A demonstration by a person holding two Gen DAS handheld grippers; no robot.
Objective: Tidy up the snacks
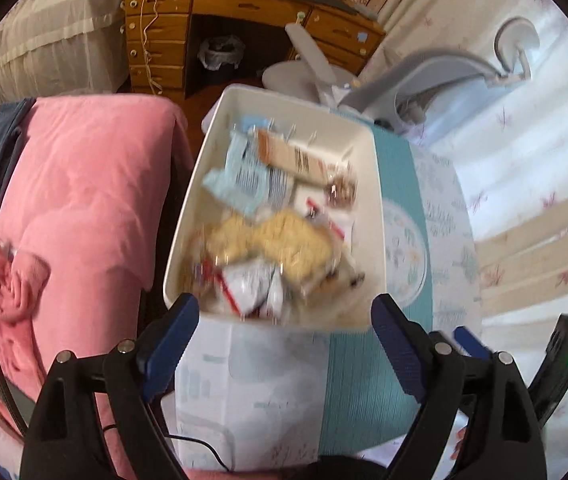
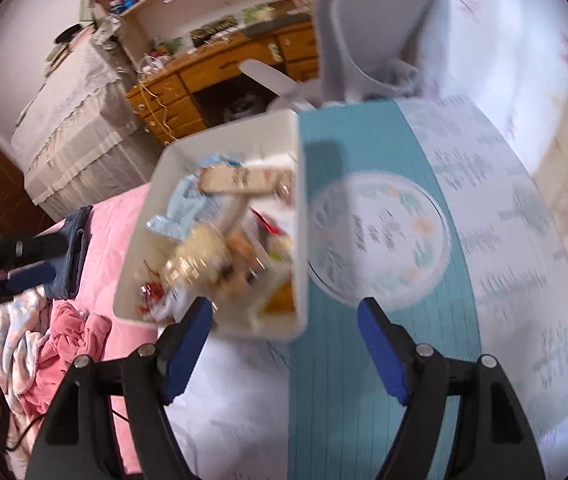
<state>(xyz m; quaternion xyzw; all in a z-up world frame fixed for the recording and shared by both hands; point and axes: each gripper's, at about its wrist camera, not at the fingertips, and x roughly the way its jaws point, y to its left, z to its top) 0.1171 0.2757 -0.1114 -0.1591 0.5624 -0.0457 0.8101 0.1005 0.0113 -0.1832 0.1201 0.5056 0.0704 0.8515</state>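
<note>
A white bin (image 1: 378,200) stands on a round table and is full of snack packs. Among them are a light blue packet (image 1: 240,176), a tan bar (image 1: 295,156), a yellow pack (image 1: 280,240) and a white-and-red packet (image 1: 248,284). My left gripper (image 1: 285,312) hangs open over the bin's near edge with nothing between its blue pads. The right wrist view shows the same bin (image 2: 301,220), blurred. My right gripper (image 2: 285,312) is open over the bin's near right corner and holds nothing. Its light blue packet (image 2: 188,208) and tan bar (image 2: 236,180) lie at the far side.
The table wears a teal-and-white cloth (image 1: 399,184) with a round printed motif (image 2: 379,232) right of the bin. A pink blanket (image 1: 84,208) covers a seat on the left. A grey chair (image 1: 435,76), a white fan (image 1: 303,68) and a wooden desk (image 1: 164,20) stand beyond.
</note>
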